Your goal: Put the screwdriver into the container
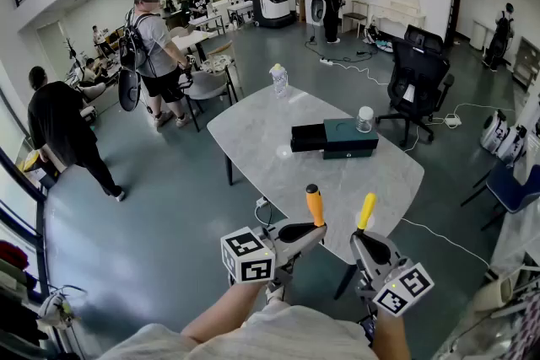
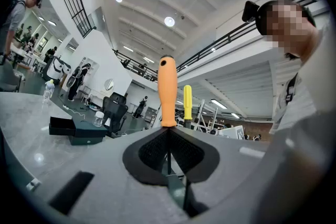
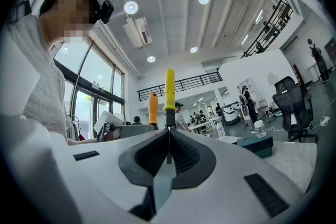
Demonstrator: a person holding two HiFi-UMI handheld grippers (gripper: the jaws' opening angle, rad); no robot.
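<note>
Two screwdrivers are clenched in my claws, handles up: the left gripper (image 1: pixel 317 228) grips the shaft of the orange-handled screwdriver (image 1: pixel 314 205), and the right gripper (image 1: pixel 361 237) grips the yellow-handled screwdriver (image 1: pixel 366 211). Both sit well short of the dark green container (image 1: pixel 348 138), which rests farther out on the grey table (image 1: pixel 253 135).

Head view looks down on the distant container (image 1: pixel 350 137) — both gripper views, tilted upward, glimpse it.
</note>
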